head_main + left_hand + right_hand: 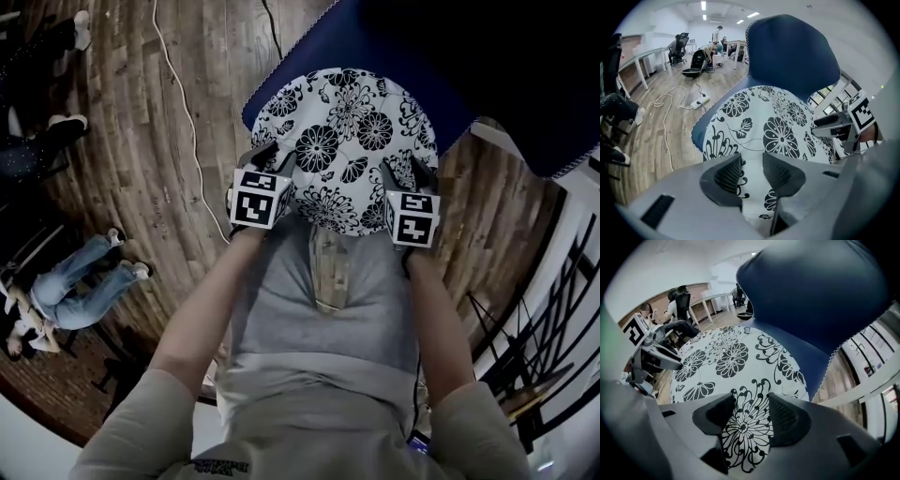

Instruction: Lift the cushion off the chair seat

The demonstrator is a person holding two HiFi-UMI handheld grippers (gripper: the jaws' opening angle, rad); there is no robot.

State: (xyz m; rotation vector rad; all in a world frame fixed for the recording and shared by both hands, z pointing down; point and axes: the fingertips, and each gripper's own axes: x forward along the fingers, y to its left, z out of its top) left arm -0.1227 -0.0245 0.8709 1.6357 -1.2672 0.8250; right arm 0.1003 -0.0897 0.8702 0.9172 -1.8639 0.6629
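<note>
A round white cushion (342, 141) printed with black flowers lies on the seat of a dark blue chair (525, 84). My left gripper (272, 157) stands at the cushion's near left edge and my right gripper (405, 173) at its near right edge. In the left gripper view the left gripper (752, 161) is open, and the cushion (778, 126) shows in the gap between its pads. In the right gripper view the right gripper (752, 404) is open too, over a flower of the cushion (726, 357). The blue backrest (815, 291) rises behind.
A white cable (173, 84) runs over the wooden floor left of the chair to a power strip (701, 101). Seated people (66, 291) are at the far left. A black railing (553, 309) stands at the right. Desks and office chairs (679, 47) fill the back.
</note>
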